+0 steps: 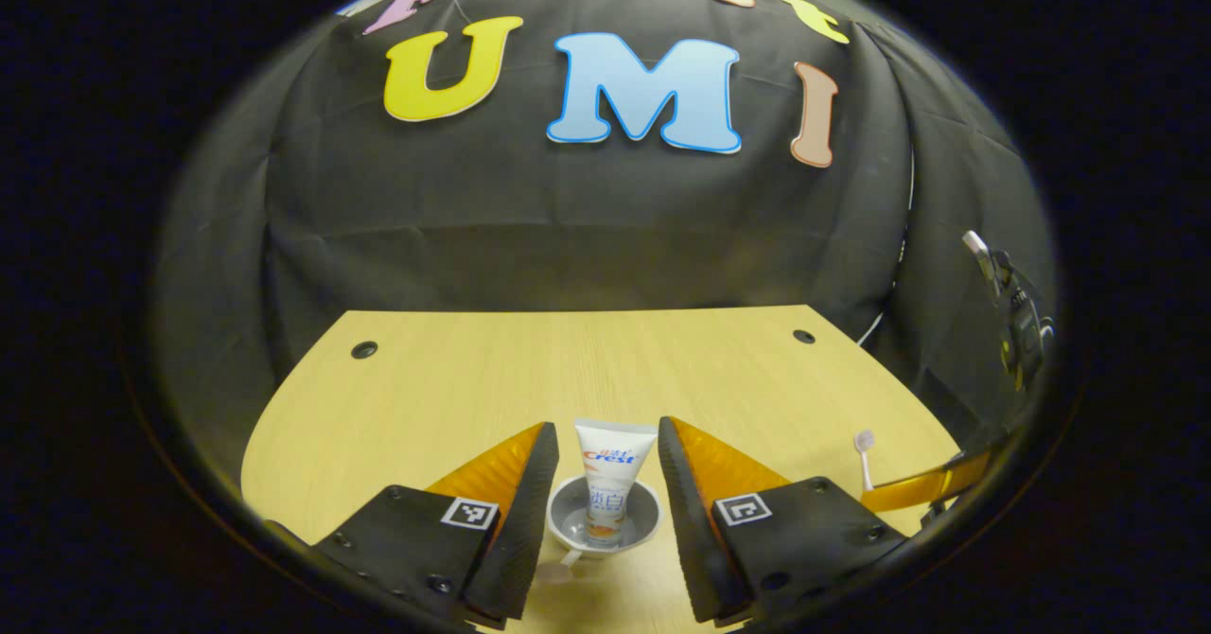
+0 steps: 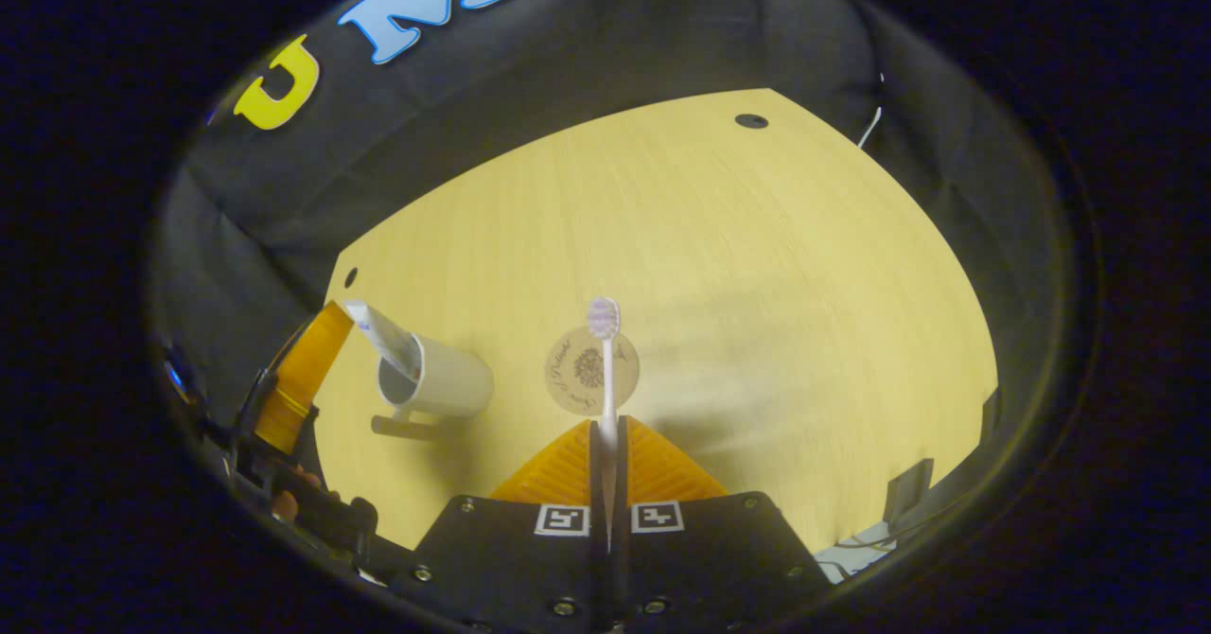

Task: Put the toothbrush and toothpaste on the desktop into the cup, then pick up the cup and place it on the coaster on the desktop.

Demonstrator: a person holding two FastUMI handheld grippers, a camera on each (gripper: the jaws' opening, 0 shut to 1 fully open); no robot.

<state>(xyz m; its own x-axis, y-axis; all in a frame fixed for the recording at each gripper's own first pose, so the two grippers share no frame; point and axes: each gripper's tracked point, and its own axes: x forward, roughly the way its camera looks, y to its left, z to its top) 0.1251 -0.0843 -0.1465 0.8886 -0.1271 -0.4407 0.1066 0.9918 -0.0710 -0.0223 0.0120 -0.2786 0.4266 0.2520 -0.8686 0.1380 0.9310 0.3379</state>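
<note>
The wooden bench (image 2: pixel 757 265) carried everything, and the widest risk lay across it: the right tool (image 2: pixel 606 445) held the toothbrush (image 2: pixel 606 369) clamped between its fingers, bristle head up and away, high above the bench and well right of the white cup (image 2: pixel 445 383). The brush was gripped low on its thin handle, so a quick swing toward the cup could have let it pivot or slip in the grip, and a slanted entry could have struck the rim and tipped the cup.

The cup stood on the bench at the left in the right gripper view, just beside the round coaster (image 2: pixel 577 369) but not on it. The toothpaste tube (image 1: pixel 610 473) already stood inside it, leaning on the rim with its crimped end up. It took up part of the mouth, so the brush could have jammed against it or levered it out.

The left tool (image 1: pixel 608 511) hung over the cup with its fingers apart, the tube between them untouched. From the left gripper view a careless descent could have knocked the tube or the cup, which had a small handle (image 1: pixel 568 558) at its near side.

Counted: one bench, two tools, one cup, one coaster, one toothpaste tube, one toothbrush.
</note>
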